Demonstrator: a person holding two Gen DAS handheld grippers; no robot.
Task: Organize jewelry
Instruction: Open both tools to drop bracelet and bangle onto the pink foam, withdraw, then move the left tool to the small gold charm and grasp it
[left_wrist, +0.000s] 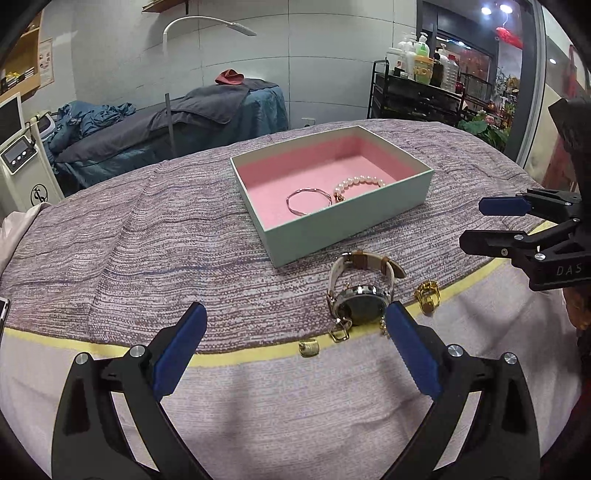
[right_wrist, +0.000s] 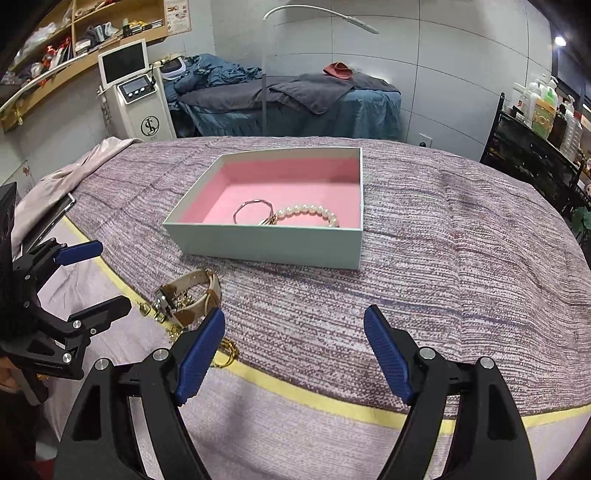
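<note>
Both ribbed blue claws, left (left_wrist: 295, 314) and right (right_wrist: 294, 317), spread wide over woven cloth (left_wrist: 147, 240); pink-foam-lined box (left_wrist: 369, 218).

Open bedspread (right_wrist: 461, 277) stretches to the right of the box (right_wrist: 266, 242) and ahead of the right gripper (right_wrist: 295, 347): free passage there. Box top open, walls low; silver bangle (right_wrist: 253, 210) and pearl bracelet (right_wrist: 310, 214) take its near part, pink floor behind them bare. Left of the box, bare cloth. Near edge crowded: watch (left_wrist: 360, 291) just beside the left gripper (left_wrist: 295, 332), gold ring (left_wrist: 427, 295), gold clasp (left_wrist: 309, 348) and earrings (left_wrist: 341, 330) close around it.
</note>
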